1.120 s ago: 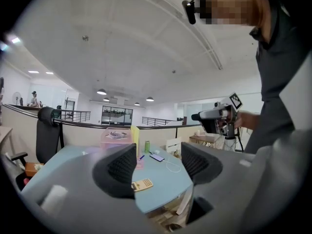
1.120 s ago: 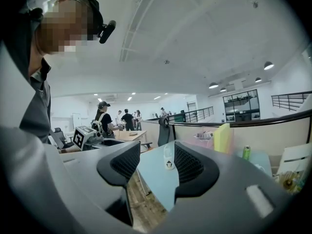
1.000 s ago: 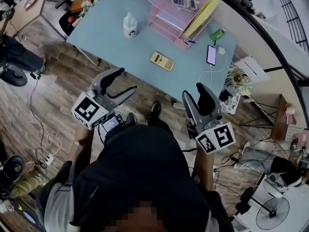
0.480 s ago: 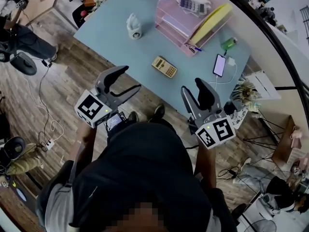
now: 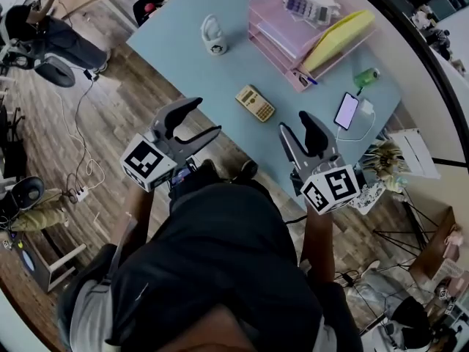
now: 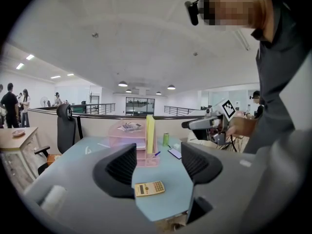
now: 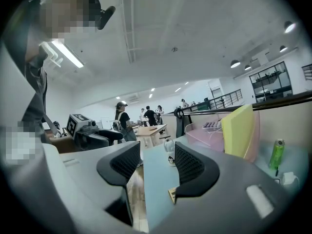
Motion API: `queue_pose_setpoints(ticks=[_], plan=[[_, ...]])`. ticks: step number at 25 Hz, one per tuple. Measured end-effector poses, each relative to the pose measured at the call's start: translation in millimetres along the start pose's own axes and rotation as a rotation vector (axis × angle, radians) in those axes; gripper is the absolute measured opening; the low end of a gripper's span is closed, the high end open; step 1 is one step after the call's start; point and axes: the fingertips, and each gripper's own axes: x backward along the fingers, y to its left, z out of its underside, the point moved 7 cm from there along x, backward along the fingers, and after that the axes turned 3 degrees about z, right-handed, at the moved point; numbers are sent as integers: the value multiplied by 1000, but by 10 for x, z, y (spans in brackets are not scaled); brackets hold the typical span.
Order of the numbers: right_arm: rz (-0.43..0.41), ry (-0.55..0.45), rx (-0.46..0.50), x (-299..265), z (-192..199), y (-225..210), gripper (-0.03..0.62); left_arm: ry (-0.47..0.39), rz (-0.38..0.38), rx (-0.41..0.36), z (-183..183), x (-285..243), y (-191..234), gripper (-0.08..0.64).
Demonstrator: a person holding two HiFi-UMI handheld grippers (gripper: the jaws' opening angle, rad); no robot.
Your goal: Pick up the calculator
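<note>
The tan calculator (image 5: 256, 103) lies flat on the light blue table (image 5: 183, 57), near its front edge. Both grippers hover in front of the table and short of it, touching nothing. My left gripper (image 5: 204, 117) is open, its jaws wide apart. In the left gripper view the calculator (image 6: 149, 188) shows through the gap of that gripper (image 6: 158, 167). My right gripper (image 5: 294, 123) stands to the calculator's right. Its jaws keep a narrower, empty gap (image 7: 157, 167). Only a corner of the calculator (image 7: 171, 195) peeks past the right-hand jaw.
A pink paper tray (image 5: 282, 31) with a yellow folder (image 5: 337, 31) and a second calculator (image 5: 308, 7) stands at the back. A phone (image 5: 345, 111) on a cable, a green bottle (image 5: 366, 77) and a white cup (image 5: 213, 35) also sit on the table.
Both grippers have moved forward toward the table and sunk a little. The calculator has not moved. Neither pair of jaws has changed.
</note>
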Motion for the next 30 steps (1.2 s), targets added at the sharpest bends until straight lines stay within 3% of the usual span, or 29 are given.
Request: queue_pose_setpoints(ticks=[7, 12, 18, 30], plan=[[-47, 87, 3, -333, 312, -186, 222, 45, -30, 60, 49, -122, 70, 337], [-62, 187, 32, -659, 614, -252, 252, 55, -9, 77, 208, -250, 254, 336], [-58, 343, 97, -1106, 1081, -310, 288, 51, 63, 140, 474, -482, 560, 337], [-21, 662, 205, -1684, 2290, -560, 340, 199, 246, 200, 1325, -1121, 959, 339]])
